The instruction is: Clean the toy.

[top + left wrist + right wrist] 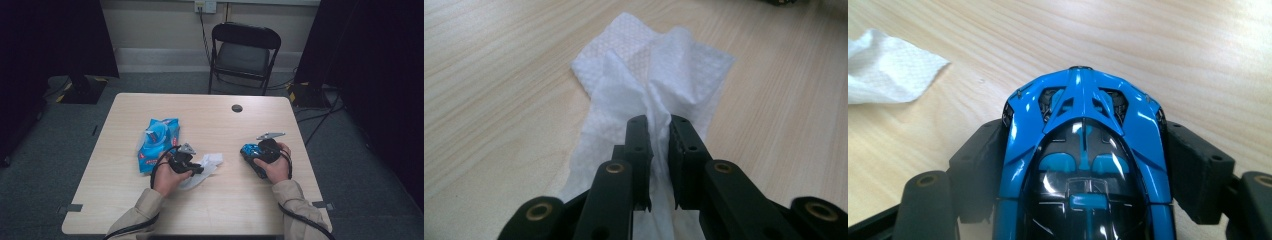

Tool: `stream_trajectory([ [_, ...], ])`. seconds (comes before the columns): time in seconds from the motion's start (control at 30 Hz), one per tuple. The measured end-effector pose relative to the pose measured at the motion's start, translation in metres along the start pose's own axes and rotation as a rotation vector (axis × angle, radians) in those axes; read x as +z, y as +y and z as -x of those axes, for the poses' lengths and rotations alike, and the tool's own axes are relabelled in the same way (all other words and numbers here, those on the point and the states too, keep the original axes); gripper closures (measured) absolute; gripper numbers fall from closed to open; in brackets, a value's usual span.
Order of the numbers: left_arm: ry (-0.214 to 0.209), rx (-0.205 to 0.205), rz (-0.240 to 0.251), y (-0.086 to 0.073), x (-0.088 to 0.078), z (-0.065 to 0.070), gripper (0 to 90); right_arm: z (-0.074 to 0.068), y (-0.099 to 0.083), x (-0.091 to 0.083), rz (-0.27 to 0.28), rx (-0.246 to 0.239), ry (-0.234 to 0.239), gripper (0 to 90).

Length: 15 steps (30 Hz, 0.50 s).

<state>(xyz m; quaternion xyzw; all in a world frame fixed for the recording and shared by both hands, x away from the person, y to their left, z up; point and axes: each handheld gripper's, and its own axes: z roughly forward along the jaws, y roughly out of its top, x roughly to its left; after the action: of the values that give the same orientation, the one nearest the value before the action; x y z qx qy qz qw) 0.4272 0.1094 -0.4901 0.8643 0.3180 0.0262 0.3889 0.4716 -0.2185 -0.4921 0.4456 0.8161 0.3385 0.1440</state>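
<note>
On the left of the desk (125,210) a blue wipes packet (158,142) lies flat. Just right of it, the left gripper (199,170) is held low, its jaws nearly closed, pinching a crumpled white wipe (649,75); its embossed weave is seen from the left gripper view. Further right, the right gripper (248,152) has its jaws spread wide, clamping a blue toy car (1083,150). The car is probably best wiped with it held steady.

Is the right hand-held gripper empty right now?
No, in the right gripper view the right hand-held gripper has its jaws pressed against both sides of a blue toy car.
</note>
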Motion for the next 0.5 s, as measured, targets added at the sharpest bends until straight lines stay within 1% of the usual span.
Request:
stream_trajectory([
  [0.1,0.011,0.004,-0.009,0.0014,0.0005,-0.0005,79.9,-0.001,0.0021,0.0019,0.0,-0.017,-0.007,24.8],
  [0.17,0.021,0.013,-0.013,0.0022,0.0015,-0.0007,79.4,-0.0015,0.0037,0.0042,-0.014,-0.022,-0.009,24.8],
  [0.27,0.02,0.014,-0.014,0.0015,0.0024,-0.0007,77.9,-0.0025,0.0059,0.0067,-0.019,-0.032,-0.017,24.7],
  [0.33,0.02,0.006,-0.006,0.0006,0.0024,-0.0009,77.6,-0.0029,0.0066,0.0078,-0.019,-0.04,-0.019,24.7],
  [0.5,0.021,0.018,-0.01,0.0006,0.0025,-0.0002,77.5,-0.0022,0.0081,0.0094,-0.027,-0.041,-0.02,24.6],
])
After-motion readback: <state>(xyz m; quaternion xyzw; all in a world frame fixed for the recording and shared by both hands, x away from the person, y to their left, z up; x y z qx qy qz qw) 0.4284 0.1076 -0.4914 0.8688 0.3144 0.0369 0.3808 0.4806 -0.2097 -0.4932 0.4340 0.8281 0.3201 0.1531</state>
